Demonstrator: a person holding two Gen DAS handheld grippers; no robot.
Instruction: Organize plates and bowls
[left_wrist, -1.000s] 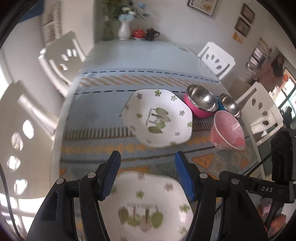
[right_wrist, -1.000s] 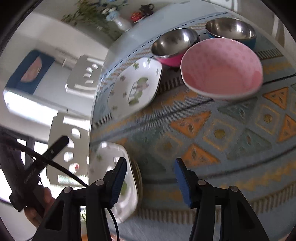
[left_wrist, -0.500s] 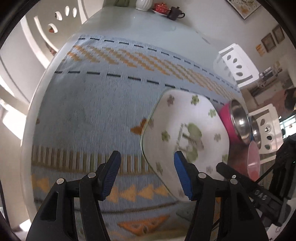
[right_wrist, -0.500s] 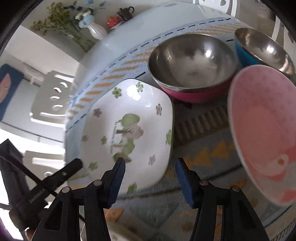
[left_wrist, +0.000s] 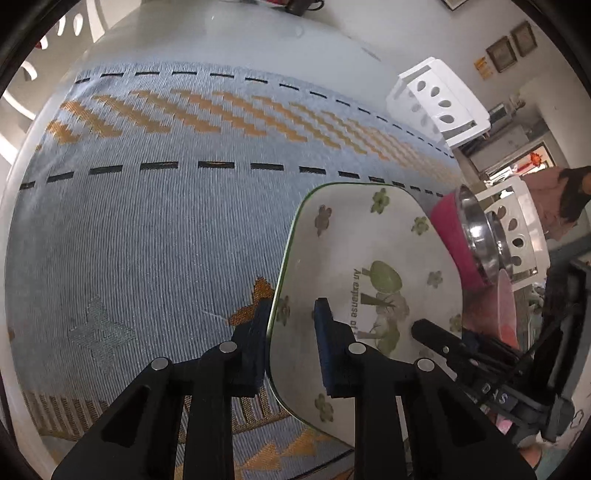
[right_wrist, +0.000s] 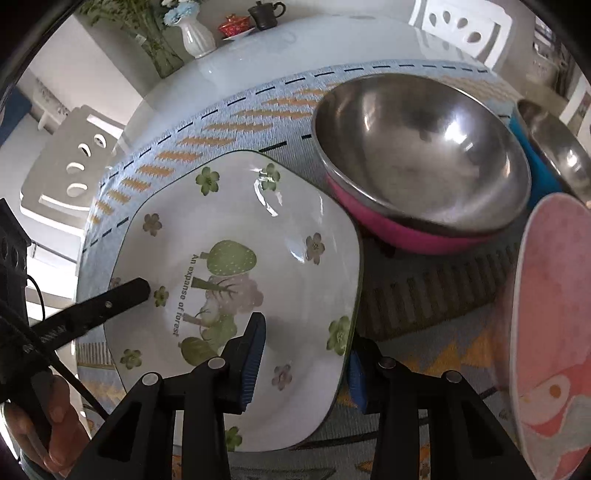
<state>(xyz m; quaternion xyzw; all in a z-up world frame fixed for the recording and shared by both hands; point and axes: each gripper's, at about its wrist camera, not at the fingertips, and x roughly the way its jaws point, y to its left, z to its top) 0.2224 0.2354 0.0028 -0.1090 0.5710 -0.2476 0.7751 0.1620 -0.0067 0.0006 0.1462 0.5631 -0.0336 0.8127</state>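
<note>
A white square plate with green flowers and a tree print (left_wrist: 373, 266) (right_wrist: 236, 266) lies on the woven mat. My left gripper (left_wrist: 291, 325) straddles its left rim, one finger under the edge and one on top, jaws narrowed on the rim. My right gripper (right_wrist: 306, 347) straddles the plate's near right rim in the same way. A steel bowl with a pink outside (right_wrist: 417, 155) (left_wrist: 461, 236) stands just right of the plate. A pink patterned bowl (right_wrist: 554, 332) is at the right. A steel bowl with a blue outside (right_wrist: 557, 147) is behind it.
The blue and orange woven mat (left_wrist: 147, 221) covers the near part of the white table. A vase with flowers (right_wrist: 195, 33), a red cup and a dark teapot (right_wrist: 266, 14) stand at the far end. White chairs (left_wrist: 439, 99) ring the table.
Both grippers moved in to the far flowered plate and narrowed over its opposite rims. The second flowered plate near the front edge has left both views.
</note>
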